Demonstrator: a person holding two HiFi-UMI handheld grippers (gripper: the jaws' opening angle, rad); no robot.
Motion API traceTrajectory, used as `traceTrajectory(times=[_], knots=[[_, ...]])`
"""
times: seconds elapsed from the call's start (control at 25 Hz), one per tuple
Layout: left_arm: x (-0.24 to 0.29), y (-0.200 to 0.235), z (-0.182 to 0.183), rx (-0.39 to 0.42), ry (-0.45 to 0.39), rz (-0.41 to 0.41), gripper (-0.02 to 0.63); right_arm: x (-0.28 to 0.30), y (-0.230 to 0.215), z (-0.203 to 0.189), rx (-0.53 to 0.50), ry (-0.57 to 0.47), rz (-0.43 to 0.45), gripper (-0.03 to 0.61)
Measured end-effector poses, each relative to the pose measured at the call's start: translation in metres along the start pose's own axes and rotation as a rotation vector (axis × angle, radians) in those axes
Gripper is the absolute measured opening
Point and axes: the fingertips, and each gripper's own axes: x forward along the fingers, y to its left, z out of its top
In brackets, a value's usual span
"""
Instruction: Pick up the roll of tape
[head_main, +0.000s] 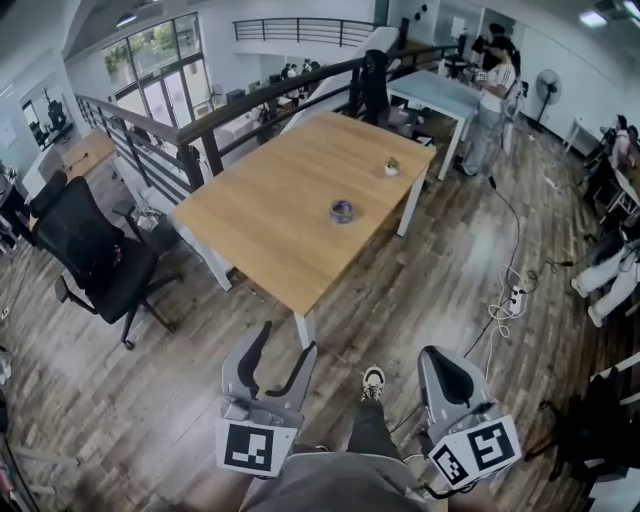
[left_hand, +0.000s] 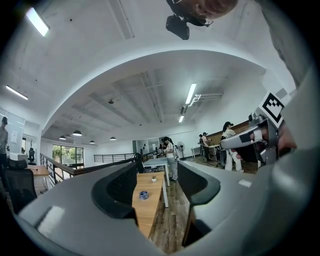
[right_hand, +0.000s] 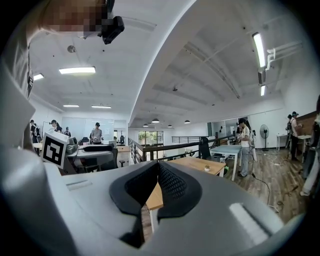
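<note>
Wood-plank flooring runs up to a pale wooden table, where the roll of tape lies flat. It is well ahead of the left claw and framed in the gap between its jaws, which stand wide apart on nothing. The right claw is clenched and empty, the tape ahead and off to its left. Likely trouble: on a level approach a jaw tip could nudge the low roll and skate it across the smooth top — perhaps toward the small potted plant beyond. Both claws sit low by the person's legs, aimed roughly level at the table.
</note>
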Motion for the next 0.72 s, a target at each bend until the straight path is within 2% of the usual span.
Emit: traceTrajectory(times=[0.16,0.52,0.72], knots=[[0.037,0.008,-0.011,-0.003,0.014,0.05,0.258,0.03,-0.033,-0.014,0.024,0.011,0.012,0.011],[0.162,0.0,-0.027,0.008,0.084,0.043,0.258,0.117,-0.131,-0.027,0.065,0.057,0.061,0.011],[0.242,0.009,-0.027,0.016,0.109,0.076,0.258,0.179,-0.186,-0.025,0.064,0.08,0.126,0.011]])
